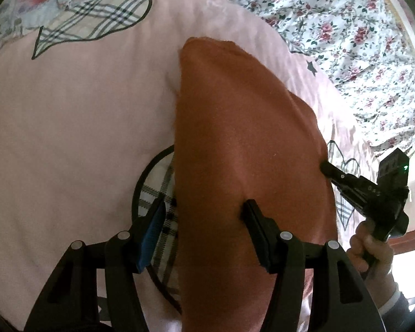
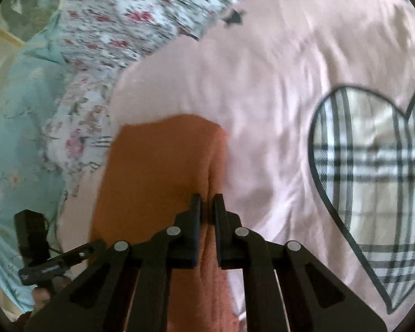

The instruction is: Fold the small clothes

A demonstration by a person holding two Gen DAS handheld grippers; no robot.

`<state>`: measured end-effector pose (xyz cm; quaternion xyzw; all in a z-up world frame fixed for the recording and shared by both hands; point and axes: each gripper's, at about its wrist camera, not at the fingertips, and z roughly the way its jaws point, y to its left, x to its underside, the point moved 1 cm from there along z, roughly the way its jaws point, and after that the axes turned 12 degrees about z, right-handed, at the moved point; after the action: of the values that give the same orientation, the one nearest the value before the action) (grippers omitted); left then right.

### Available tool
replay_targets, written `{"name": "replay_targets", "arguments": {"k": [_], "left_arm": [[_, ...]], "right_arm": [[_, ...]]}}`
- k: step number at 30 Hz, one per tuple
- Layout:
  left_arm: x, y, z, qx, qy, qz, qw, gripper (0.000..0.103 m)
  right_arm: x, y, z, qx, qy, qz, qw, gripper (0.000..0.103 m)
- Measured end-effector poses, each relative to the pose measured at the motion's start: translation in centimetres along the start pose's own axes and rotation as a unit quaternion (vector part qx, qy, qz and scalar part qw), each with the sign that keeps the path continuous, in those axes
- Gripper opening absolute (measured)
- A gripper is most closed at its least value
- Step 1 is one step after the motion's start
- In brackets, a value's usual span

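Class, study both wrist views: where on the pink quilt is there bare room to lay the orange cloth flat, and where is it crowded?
Bare pink quilt lies left of the orange cloth, between the two plaid hearts. In the right view, open pink lies between the cloth and the large plaid heart. It is crowded where the right claw pinches the cloth and the left claw straddles its edge.
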<state>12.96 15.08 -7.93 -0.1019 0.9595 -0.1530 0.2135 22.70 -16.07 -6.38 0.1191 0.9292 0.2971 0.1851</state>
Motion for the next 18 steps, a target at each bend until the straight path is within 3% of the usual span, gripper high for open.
{"name": "replay_targets", "arguments": {"k": [4,7,13,18], "left_arm": [[0.1,0.2,0.5,-0.003,0.004,-0.001,1.0,0.061],[0.1,0.5,0.9,-0.006,0.01,-0.004,0.9999,0.062],[0.8,-0.5,-1.4,-0.016,0.003,0.023,0.9996,0.059],[3.3,-0.5,-3.6,-0.001,0.002,0.033,0.9994,0.059]], "right_arm": [[0.1,0.3,0.7,0.022,-0.004,-0.018,1.0,0.01],[-0.1,-0.1,0.9,0.015,0.004,0.0,1.0,0.01],[1.0,1.3,-3.5,-0.006,-0.011,-0.005,1.0,0.013],[4.7,0.7,-6.8,-0.01,-0.003,-0.01,1.0,0.014]]}}
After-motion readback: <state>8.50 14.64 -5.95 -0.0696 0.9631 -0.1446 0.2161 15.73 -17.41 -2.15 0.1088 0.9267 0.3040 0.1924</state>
